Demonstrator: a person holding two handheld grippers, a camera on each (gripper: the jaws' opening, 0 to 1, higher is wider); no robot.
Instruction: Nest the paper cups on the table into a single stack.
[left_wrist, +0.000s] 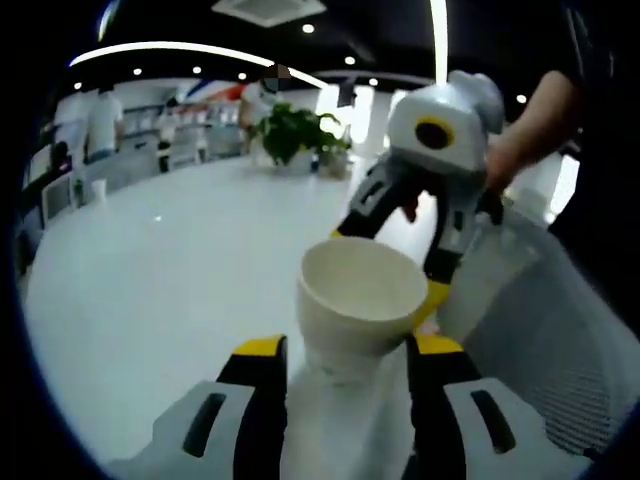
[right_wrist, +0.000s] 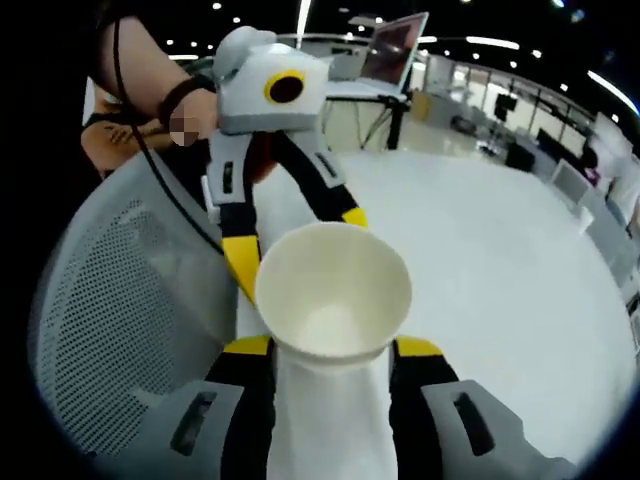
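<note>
1. Yellow-tipped jaws of my left gripper (left_wrist: 345, 350) are rising from the bottom of the left gripper view, and they are pressing on the lower body of a white paper cup (left_wrist: 358, 300) from both sides, closed down to the cup's width.
2. I am seeing that cup's open mouth tilting up and away from the camera, its wall smooth, matte and tapering toward the jaws.
3. My right gripper (left_wrist: 425, 285) is entering the left gripper view from the right, its black-and-yellow fingers reaching down behind the cup's rim; I cannot tell there whether they are touching it.
4. In the right gripper view, my right gripper (right_wrist: 330, 350) is likewise pinching a white paper cup (right_wrist: 333, 300) between narrowly parted jaws, the round mouth facing the lens.
5. I am seeing the left gripper (right_wrist: 295, 245) coming in from the upper left just behind this cup, its fingers spread apart around something I cannot make out.
6. A person's hand (left_wrist: 505, 160) is holding the right gripper's white housing.
7. Beyond them, a grey mesh chair back (right_wrist: 110, 290) and a pale glossy table (left_wrist: 160, 290) are showing.
</note>
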